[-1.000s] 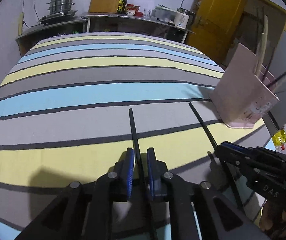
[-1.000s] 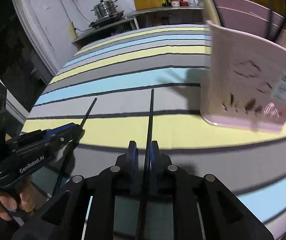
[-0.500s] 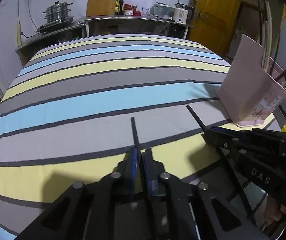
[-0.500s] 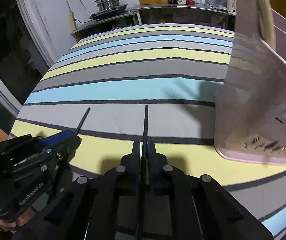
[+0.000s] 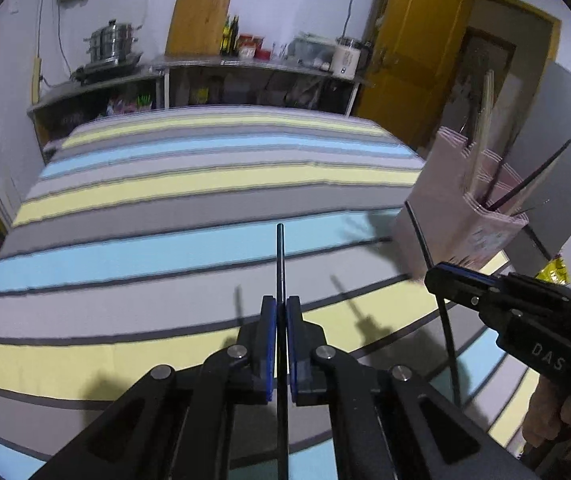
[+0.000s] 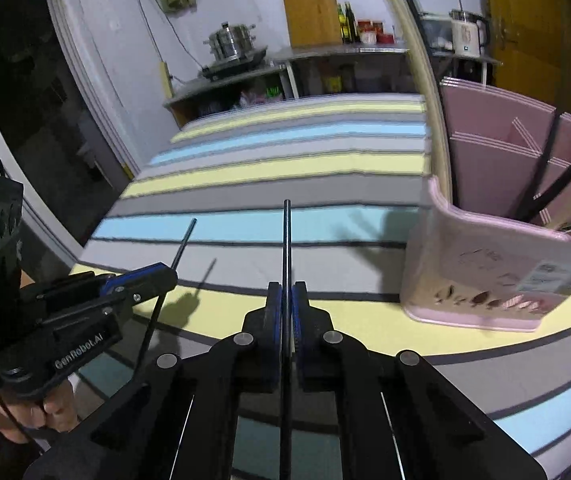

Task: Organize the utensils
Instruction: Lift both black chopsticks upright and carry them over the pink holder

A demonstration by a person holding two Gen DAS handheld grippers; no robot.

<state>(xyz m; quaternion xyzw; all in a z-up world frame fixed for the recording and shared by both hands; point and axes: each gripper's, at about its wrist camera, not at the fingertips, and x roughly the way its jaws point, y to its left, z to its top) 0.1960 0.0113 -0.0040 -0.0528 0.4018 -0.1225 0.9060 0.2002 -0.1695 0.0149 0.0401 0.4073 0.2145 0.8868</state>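
white letters "das" stand on the black plastic body of the right gripper (image 5: 435,280), at four o'clock in the left wrist view. "genrobot.ai" stands on the black left gripper (image 6: 165,276) body, at eight o'clock in the right wrist view.

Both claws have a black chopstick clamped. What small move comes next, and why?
Probably carry the right claw and its chopstick toward the pink holder, tip over an open compartment. Each claw is shut on one chopstick, both are clear of the striped cloth, and the holder stands nearest the right claw. The left claw with its chopstick can follow.
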